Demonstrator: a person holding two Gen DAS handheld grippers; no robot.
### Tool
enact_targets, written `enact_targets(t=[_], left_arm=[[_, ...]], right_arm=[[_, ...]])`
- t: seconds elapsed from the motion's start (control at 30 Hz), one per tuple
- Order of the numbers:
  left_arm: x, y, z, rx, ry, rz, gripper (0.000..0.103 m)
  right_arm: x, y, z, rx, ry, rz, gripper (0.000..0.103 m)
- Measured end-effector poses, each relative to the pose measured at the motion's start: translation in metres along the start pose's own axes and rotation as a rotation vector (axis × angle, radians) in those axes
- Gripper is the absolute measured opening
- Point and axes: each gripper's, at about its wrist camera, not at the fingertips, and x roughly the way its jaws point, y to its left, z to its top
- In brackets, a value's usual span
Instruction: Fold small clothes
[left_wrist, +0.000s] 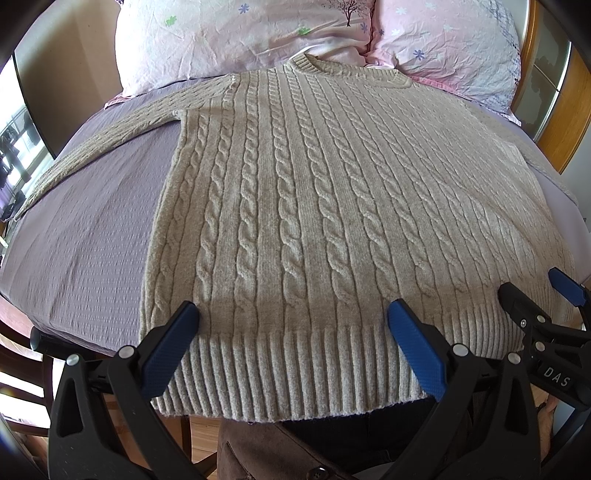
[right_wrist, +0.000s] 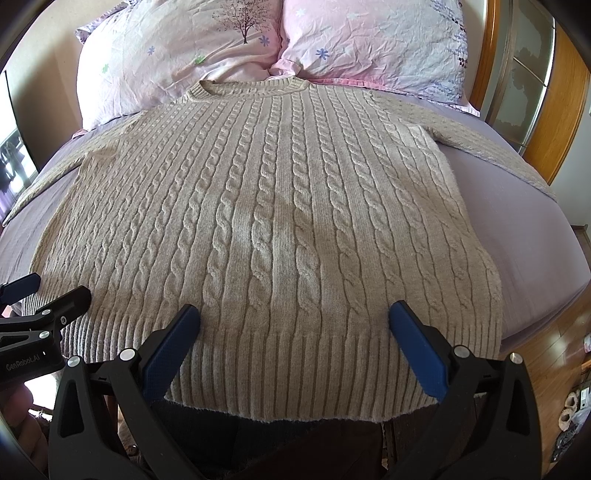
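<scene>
A beige cable-knit sweater (left_wrist: 295, 206) lies flat on the bed, collar toward the pillows, ribbed hem hanging a little over the near edge; it also shows in the right wrist view (right_wrist: 280, 221). Its sleeves spread out to both sides. My left gripper (left_wrist: 293, 314) is open and empty, its blue pads (left_wrist: 170, 347) standing over the hem's left half. My right gripper (right_wrist: 295, 314) is open and empty over the hem's right half. It also shows at the right edge of the left wrist view (left_wrist: 535, 291). The left gripper also shows at the left edge of the right wrist view (right_wrist: 48, 288).
A lilac sheet (left_wrist: 85, 229) covers the bed. Two pink floral pillows (left_wrist: 229, 37) (right_wrist: 373, 44) lie at the head. A wooden headboard frame (right_wrist: 569, 110) stands at the right. Wooden floor (right_wrist: 554, 354) shows beside the bed.
</scene>
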Motion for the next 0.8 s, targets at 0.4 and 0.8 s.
enact_targets(t=[0.4,0.8], left_arm=[[-0.003,0.004,0.004,0.014,-0.048,-0.028,0.101],[-0.004,0.053,0.035,-0.155,-0.224,-0.321,0.101]], right_arm=[[-0.005,-0.086,0.044,0.110,-0.148,0.107,0.102],[0.066,-0.406,0.124,1.020,-0.097,-0.077,0.049]])
